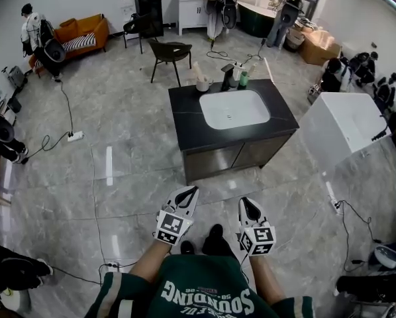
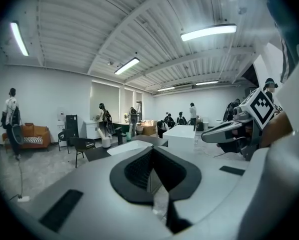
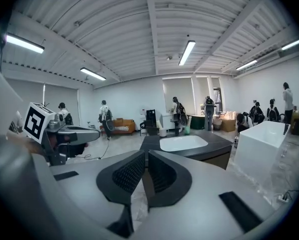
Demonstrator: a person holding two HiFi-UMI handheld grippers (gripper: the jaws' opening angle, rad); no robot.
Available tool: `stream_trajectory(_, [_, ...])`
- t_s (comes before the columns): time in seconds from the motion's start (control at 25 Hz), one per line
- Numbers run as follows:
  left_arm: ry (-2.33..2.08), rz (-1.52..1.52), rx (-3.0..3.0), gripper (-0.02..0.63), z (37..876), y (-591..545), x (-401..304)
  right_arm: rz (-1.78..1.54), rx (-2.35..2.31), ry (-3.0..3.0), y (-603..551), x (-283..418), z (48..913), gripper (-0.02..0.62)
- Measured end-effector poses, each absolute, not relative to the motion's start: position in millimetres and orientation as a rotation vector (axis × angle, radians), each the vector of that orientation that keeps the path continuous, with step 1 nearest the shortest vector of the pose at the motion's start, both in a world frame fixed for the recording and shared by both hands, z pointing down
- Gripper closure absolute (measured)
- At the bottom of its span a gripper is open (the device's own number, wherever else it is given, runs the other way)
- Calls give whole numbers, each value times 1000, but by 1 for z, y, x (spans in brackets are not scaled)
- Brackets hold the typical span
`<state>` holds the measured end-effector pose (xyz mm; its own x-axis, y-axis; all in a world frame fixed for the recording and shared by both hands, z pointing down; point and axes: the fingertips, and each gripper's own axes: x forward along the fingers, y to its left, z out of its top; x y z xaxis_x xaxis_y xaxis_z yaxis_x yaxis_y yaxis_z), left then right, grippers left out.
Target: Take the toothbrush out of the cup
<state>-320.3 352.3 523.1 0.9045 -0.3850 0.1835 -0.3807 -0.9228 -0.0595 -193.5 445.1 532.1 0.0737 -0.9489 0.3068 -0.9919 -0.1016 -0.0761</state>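
Across the room, a white cup (image 1: 202,83) with a pale toothbrush (image 1: 197,71) standing in it sits at the back left corner of a black counter (image 1: 185,121) with a white basin. I stand well short of it. In the head view, my left gripper (image 1: 192,191) and right gripper (image 1: 245,203) are held side by side in front of my body, both pointing toward the counter. Each has its jaws shut with nothing between them. The cup (image 3: 162,132) shows small and distant in the right gripper view and likewise, as the cup (image 2: 106,142), in the left gripper view.
Bottles (image 1: 240,76) and a dark faucet stand behind the basin. A black chair (image 1: 169,52) is beyond the counter and a white bathtub (image 1: 340,121) is to its right. Cables and a power strip (image 1: 75,136) lie on the grey floor. Several people stand along the far walls.
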Motion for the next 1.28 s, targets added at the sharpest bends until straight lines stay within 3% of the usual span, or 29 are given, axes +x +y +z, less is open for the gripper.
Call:
stream_trajectory(0.6, [587, -322, -3069, 595, 528, 342, -301, 438, 2211, -1971, 448, -178, 529, 552])
stream_trajectory(1.28, [699, -372, -3096, 595, 539, 270, -234, 466, 2131, -2034, 363, -105, 535, 552])
